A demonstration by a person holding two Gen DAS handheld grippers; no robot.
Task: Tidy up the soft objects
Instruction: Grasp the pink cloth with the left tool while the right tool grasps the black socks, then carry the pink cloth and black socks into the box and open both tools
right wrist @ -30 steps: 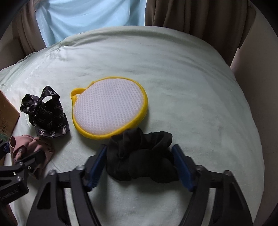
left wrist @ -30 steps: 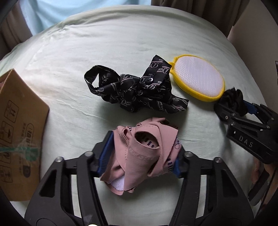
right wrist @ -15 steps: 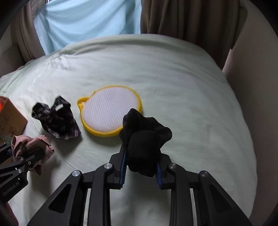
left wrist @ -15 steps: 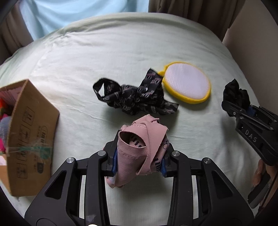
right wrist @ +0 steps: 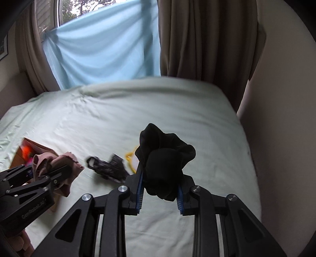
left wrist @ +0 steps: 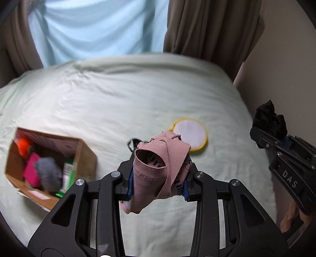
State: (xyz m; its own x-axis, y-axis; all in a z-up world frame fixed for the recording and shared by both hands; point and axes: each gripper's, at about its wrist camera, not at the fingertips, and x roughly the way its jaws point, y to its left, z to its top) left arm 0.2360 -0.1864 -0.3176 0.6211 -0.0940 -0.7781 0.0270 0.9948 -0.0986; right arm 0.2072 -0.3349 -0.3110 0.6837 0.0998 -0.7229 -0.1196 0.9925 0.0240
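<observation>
Soft daylight comes through the window [right wrist: 65, 11] and the blue cloth [right wrist: 102, 49] hung over it. The bed [left wrist: 118, 102] is evenly lit, with faint shadows. Motion blur smears the box [left wrist: 47, 168]. Fisheye corners fall black, and edges bend.

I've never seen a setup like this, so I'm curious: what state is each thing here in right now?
Left tongs: shut on the pink cloth, lifted off the bed.
Right tongs: shut on the black scrunchie, lifted too.
Cardboard box: open, partly filled.
Patterned black cloth: crumpled on the bed.
Yellow-rimmed pad: lying flat.
</observation>
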